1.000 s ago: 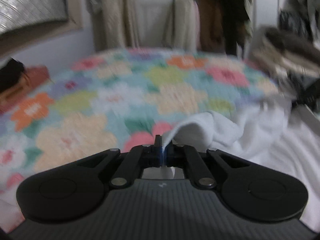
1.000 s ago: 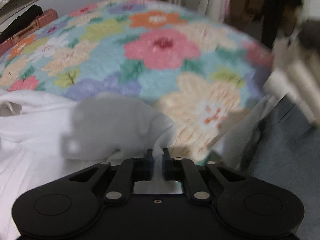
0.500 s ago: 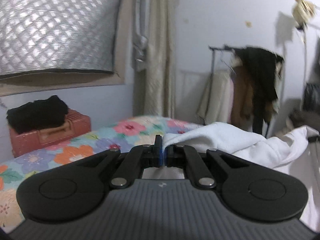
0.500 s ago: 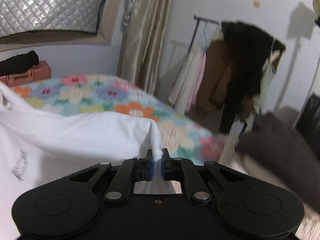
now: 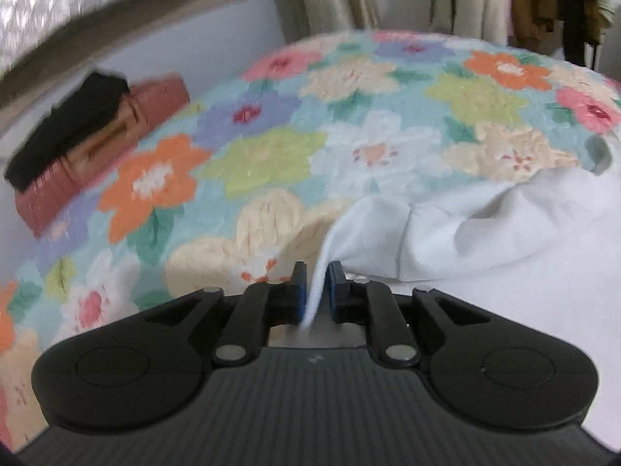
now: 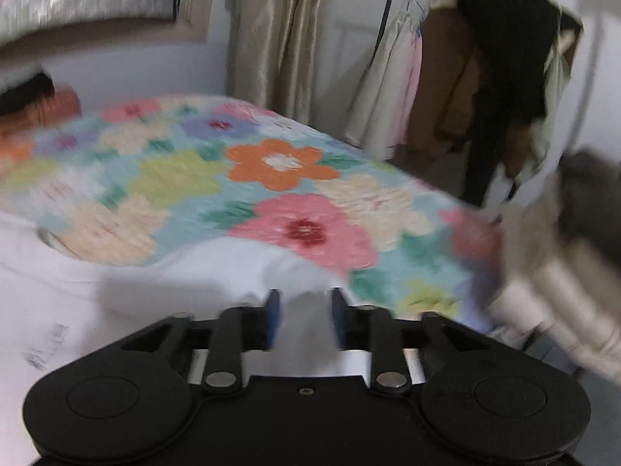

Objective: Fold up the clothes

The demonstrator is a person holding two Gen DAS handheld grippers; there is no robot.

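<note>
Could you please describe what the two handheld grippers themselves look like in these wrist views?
Both are matte black plastic. The left gripper has two rounded lobes with shallow circular recesses, black linkage bars with silver pivot pins, blue pads inside its short fingers, and a ribbed dark grey body with a small pale mark. The right gripper has the same build, but a smooth black body with a small central screw. No cables, hands or sleeves show.

White garment (image 5: pixel 485 240), floral bedspread (image 5: pixel 271 147), jaws opening

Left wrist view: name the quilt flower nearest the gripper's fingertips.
The cream flower with orange specks, just left of the left gripper; the others lie farther up the quilt.
</note>
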